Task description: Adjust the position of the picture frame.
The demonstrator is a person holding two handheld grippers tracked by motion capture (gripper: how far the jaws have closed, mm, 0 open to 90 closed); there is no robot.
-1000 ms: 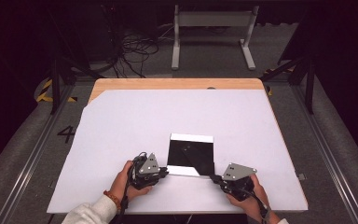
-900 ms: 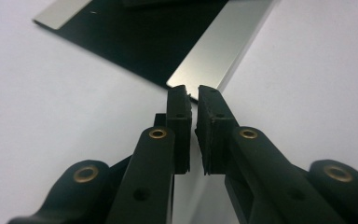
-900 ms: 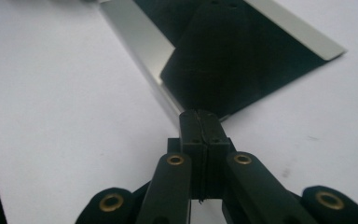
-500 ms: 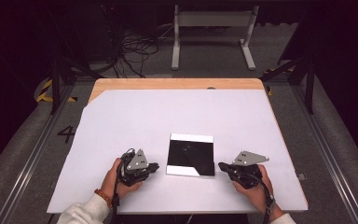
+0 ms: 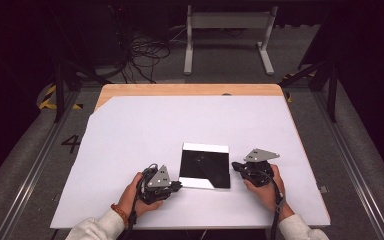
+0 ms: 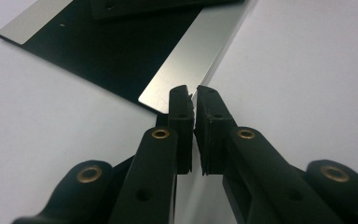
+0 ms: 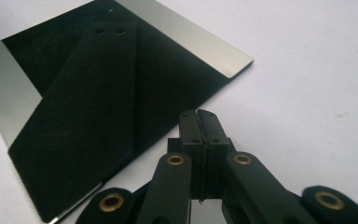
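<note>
A person sits at a table covered with a white sheet [image 5: 190, 130], holding a two-jaw gripper in each hand. Near the front edge, between the two hands, lies a flat, square, black panel with silvery metal strips along its edges [image 5: 205, 166]; a darker, flap-like piece rests on top of it. It lies flat on the sheet, and nothing lifts it.

The left gripper [image 5: 176, 185] sits just beside the panel's near left corner. In the left gripper view its jaws are almost together, with only a sliver of a gap, and their tips lie right at the silvery corner [image 6: 179, 77]; I cannot tell whether they touch it. They hold nothing.

The right gripper [image 5: 236, 165] rests by the panel's right edge, a little apart from it. In the right gripper view its jaws are pressed fully together and empty, pointing towards the panel [image 7: 102, 107].

My judgement: the work on the panel is either finished or not yet begun; neither hand has hold of it now.
</note>
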